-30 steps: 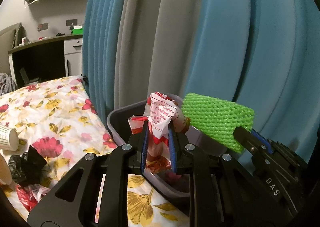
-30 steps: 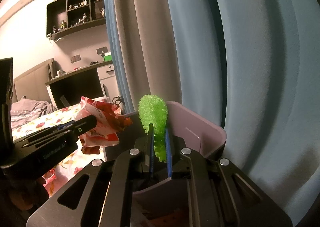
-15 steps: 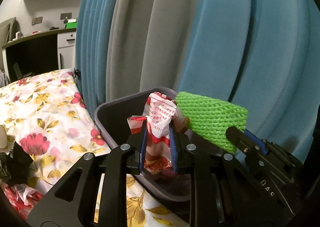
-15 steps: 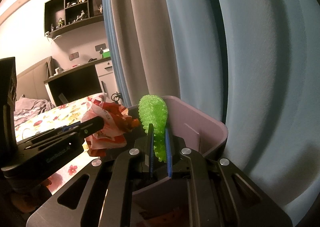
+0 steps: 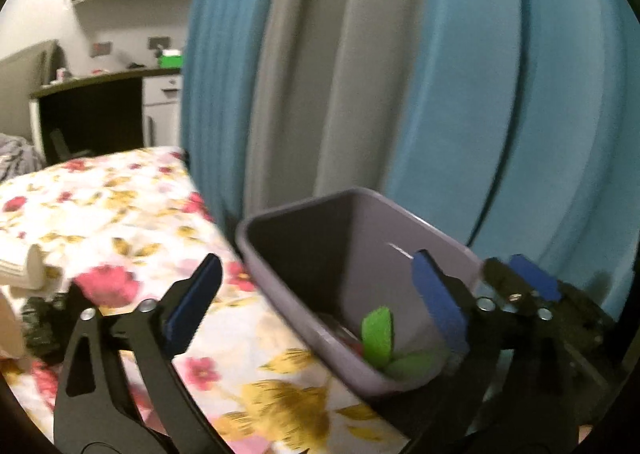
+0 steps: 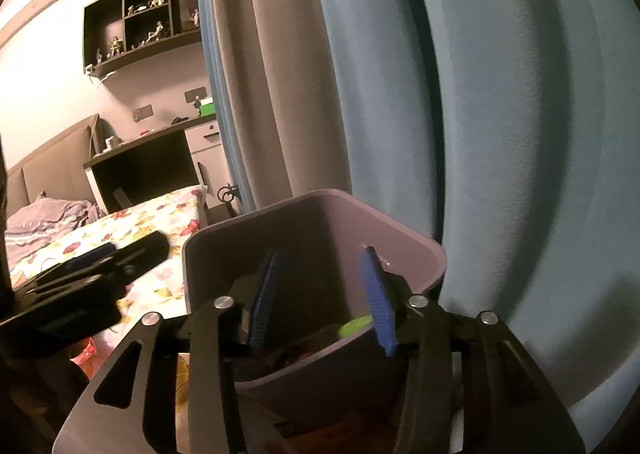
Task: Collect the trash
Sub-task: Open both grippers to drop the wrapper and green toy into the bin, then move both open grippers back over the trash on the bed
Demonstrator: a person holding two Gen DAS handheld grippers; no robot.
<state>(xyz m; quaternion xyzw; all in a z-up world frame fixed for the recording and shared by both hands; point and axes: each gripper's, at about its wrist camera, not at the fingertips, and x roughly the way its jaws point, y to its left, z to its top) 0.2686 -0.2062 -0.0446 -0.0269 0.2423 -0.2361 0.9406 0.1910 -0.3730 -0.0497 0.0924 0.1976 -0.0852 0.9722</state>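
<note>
While both jaws have just been opening, the left hand-held gripper (image 5: 316,302) stands wide apart and the right hand-held gripper (image 6: 320,294) half apart, nothing between either pair. Green foam netting (image 5: 378,338) lies inside the grey bin (image 5: 400,210), which stands beside the flowered bed (image 5: 120,206).

Readable text: none is showing in either view.
Left wrist view: motion blur is smearing the picture; nothing legible is appearing on the bin (image 5: 362,198) or on the paper cup (image 5: 24,268).
Right wrist view: the small green box (image 6: 207,106) on the far surface is showing no lettering that can be made out.
</note>
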